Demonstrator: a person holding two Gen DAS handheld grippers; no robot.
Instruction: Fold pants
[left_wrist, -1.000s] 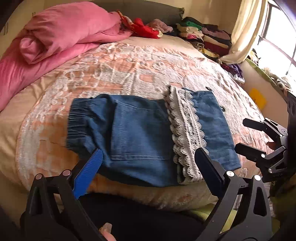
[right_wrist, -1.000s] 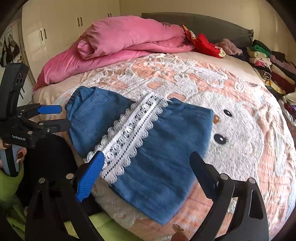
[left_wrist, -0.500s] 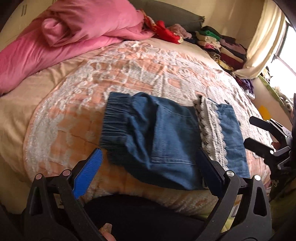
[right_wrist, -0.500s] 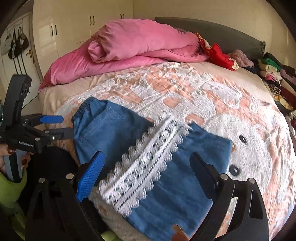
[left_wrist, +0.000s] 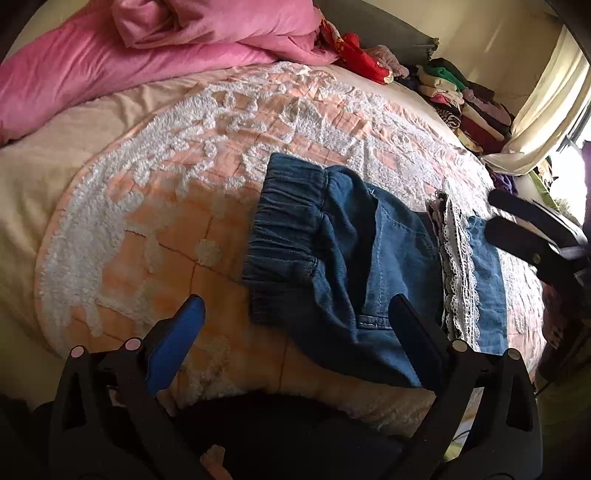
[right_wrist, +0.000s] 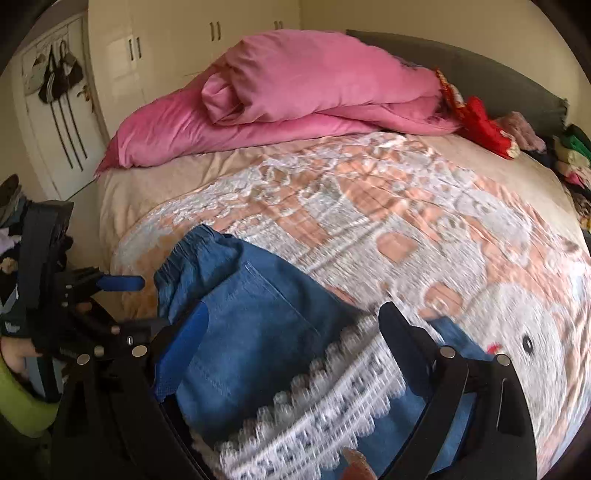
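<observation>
A wide bed (left_wrist: 110, 192) fills both views, spread with a peach quilt (right_wrist: 369, 206) tufted in white. A rumpled pink duvet (right_wrist: 295, 96) lies heaped at the head, with a red garment (left_wrist: 360, 61) beside it and a stack of folded clothes (left_wrist: 461, 107) along the far edge near a pale curtain (left_wrist: 546, 110). The denim pants (left_wrist: 351, 266) lie folded near the bed's front edge, elastic waistband to the left and a white lace trim (left_wrist: 458, 273) across the other end. The left tongs (left_wrist: 295, 314) hover wide open over the waistband corner, gripping nothing. The right tongs (right_wrist: 291, 325) are likewise spread wide above the lace end, empty, their view blurred. Nothing lies between either tongs and the cloth.
</observation>
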